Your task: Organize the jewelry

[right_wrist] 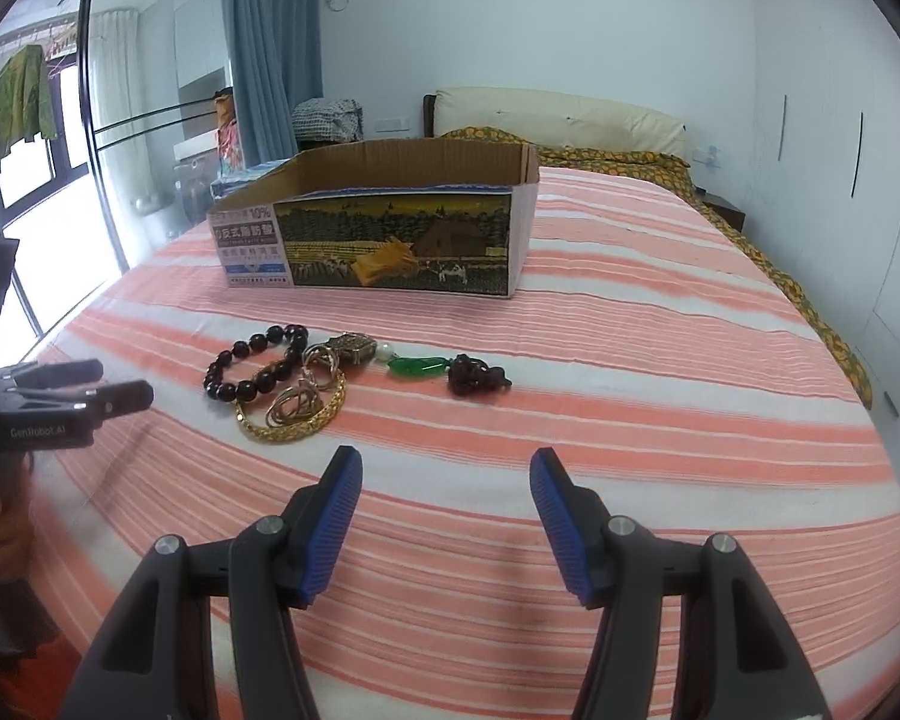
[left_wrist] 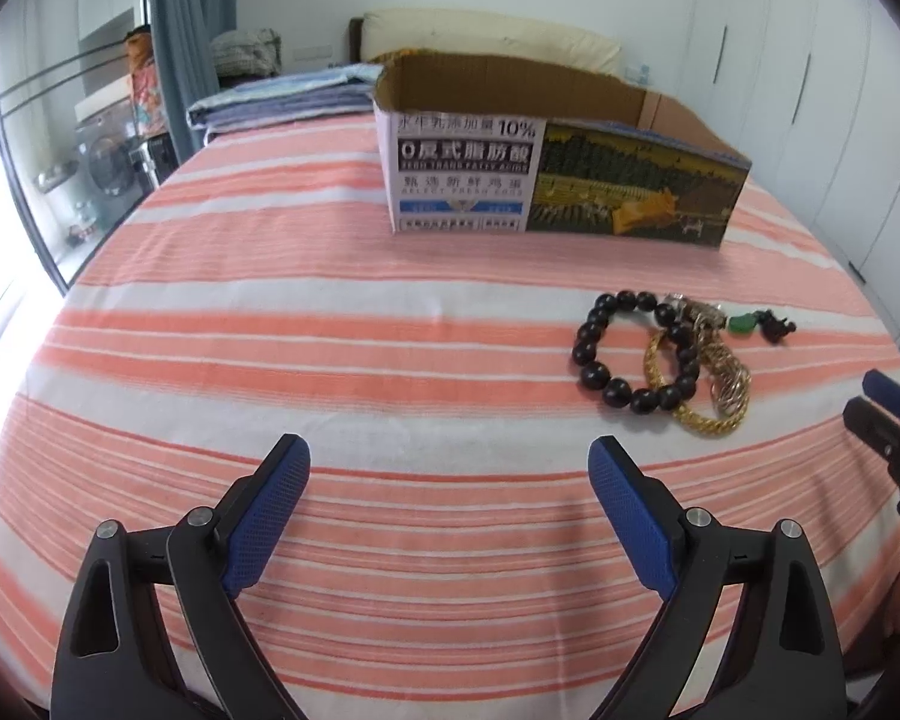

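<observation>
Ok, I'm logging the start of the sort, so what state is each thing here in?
Cardboard box: open-topped, upright on the bed.
Black bead bracelet: on the sheet, overlapping the gold chain.
Gold chain: on the sheet.
Green pendant: on the sheet.
Left gripper: fingers open, empty.
Right gripper: fingers open, empty.

**Bright daylight, fisheye bend**

We see daylight flooding in from the window [right_wrist: 42, 168] at left, blown out white there. Shadows lie soft on the bed [left_wrist: 390, 324]. Edges curve and darken; the far room looks slightly soft.

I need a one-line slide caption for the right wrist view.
Open right claw above striped bed, facing jewelry pile and cardboard box.
</observation>
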{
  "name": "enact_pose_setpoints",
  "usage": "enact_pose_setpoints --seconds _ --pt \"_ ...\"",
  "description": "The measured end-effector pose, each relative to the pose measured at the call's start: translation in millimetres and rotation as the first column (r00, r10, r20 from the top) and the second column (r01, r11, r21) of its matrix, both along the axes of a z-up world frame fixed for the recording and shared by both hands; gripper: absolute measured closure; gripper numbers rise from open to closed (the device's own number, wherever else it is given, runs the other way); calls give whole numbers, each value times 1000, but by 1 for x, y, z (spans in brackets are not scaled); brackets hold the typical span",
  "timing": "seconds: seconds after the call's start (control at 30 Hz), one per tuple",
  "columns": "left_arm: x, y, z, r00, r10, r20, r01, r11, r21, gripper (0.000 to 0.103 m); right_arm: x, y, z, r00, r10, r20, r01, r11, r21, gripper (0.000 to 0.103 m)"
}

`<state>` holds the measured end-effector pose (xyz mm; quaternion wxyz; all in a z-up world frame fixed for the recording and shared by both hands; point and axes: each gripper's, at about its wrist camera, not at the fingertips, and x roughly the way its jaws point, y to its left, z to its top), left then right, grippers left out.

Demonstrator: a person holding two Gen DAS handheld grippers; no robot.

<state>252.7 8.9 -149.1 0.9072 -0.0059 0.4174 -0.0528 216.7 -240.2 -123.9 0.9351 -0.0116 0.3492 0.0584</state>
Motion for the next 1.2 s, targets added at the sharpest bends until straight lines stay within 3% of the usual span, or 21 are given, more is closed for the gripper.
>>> enact_pose_setpoints --seconds 0.27,0.7,1.2 --pt "7 4 -8 998 19 -62 -20 1000 -17 8 3 0 -8 1000 -1 -16 1 1000 -4 43" --pt "6 0 -8 997 11 -77 -9 1000 27 7 2 2 -14 1000 11 -26 -11 1000 -10 43" --pt "6 2 -7 997 19 -70 -20 1000 -9 7 2 -5 -17 999 1 -47 1 999 41 43"
